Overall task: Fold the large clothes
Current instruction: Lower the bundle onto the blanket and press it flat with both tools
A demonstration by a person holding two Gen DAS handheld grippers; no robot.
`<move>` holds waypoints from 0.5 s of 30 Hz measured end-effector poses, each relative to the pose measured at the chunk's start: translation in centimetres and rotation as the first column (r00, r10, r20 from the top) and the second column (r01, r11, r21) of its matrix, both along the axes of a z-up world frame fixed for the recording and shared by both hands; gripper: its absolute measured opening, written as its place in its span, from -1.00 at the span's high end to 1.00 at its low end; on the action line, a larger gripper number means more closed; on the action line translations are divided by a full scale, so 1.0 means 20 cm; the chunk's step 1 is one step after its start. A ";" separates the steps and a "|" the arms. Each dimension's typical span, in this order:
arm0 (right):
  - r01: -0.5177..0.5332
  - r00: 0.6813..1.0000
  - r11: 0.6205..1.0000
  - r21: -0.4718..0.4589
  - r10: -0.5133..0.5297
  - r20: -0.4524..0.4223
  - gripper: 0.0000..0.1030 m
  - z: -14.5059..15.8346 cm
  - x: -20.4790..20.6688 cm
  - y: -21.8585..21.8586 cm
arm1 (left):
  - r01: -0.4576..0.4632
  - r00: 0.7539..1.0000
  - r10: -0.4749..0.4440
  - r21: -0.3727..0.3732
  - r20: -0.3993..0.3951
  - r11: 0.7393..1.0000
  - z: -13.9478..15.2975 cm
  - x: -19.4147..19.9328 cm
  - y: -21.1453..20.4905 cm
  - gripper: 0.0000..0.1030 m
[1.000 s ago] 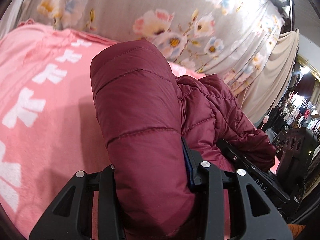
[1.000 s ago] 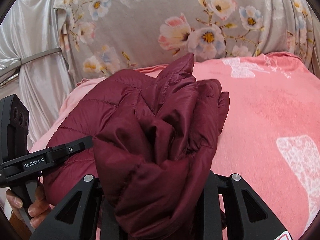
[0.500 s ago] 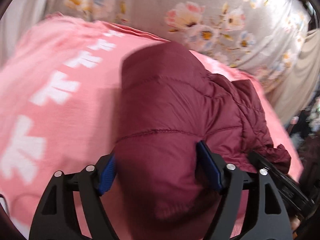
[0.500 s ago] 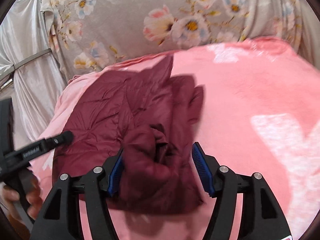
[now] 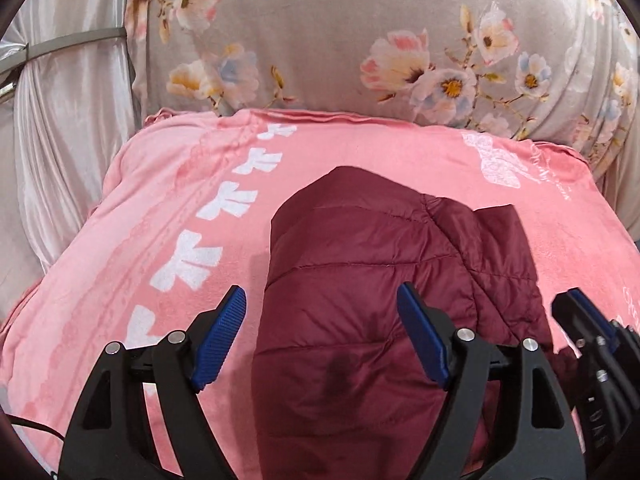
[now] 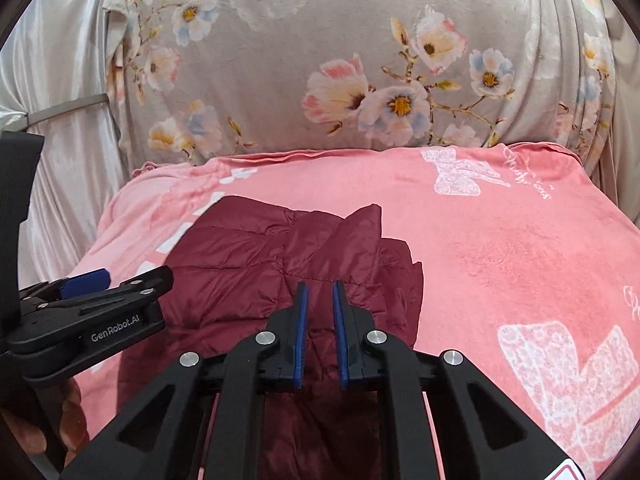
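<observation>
A dark red quilted jacket [image 5: 360,280] lies folded in a compact bundle on a pink blanket [image 5: 180,208]. It also shows in the right wrist view [image 6: 280,256]. My left gripper [image 5: 320,308] is open and empty, its blue pads apart above the jacket's near end. My right gripper [image 6: 319,292] hovers over the jacket's near right part with its jaws nearly together and nothing between them. The left gripper's black body [image 6: 92,316] shows at the left of the right wrist view. The right gripper's tip [image 5: 592,328] shows at the right of the left wrist view.
The pink blanket [image 6: 500,248] with white bow prints covers the whole surface. A grey floral cloth [image 5: 360,40] hangs behind it. A silvery curtain [image 5: 60,120] hangs at the left. My hand [image 6: 28,432] shows at the bottom left.
Both grippers have let go of the jacket and drawn back. The jacket has dropped from a lifted bundle to lie on the blanket. The right jaws have closed to a narrow gap.
</observation>
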State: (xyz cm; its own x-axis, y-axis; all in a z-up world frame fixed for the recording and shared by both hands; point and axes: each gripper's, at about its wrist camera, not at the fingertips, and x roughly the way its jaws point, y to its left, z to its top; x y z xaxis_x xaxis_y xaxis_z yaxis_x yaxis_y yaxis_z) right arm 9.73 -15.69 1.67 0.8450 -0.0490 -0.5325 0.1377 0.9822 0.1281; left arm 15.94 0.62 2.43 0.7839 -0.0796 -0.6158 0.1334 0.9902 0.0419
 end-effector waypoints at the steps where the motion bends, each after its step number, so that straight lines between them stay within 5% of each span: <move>1: 0.006 1.000 1.000 -0.006 -0.006 -0.010 0.79 -0.02 0.02 0.00 | -0.007 1.000 0.007 0.004 -0.004 1.000 -0.01 0.00 -0.01 -0.46; 15: 0.012 0.993 1.000 -0.013 -0.014 -0.114 0.84 -0.30 0.13 -0.05 | -0.059 0.994 0.060 0.020 -0.089 0.998 -0.25 0.16 -0.02 -0.49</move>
State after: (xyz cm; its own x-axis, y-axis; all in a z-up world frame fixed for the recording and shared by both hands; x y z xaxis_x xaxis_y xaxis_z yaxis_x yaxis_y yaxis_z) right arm 12.25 -16.69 -4.36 0.7778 -0.0670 -0.6249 0.1636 0.9816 0.0984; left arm 19.16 0.17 -2.51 0.7283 -0.0234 -0.6849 0.0785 0.9957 0.0494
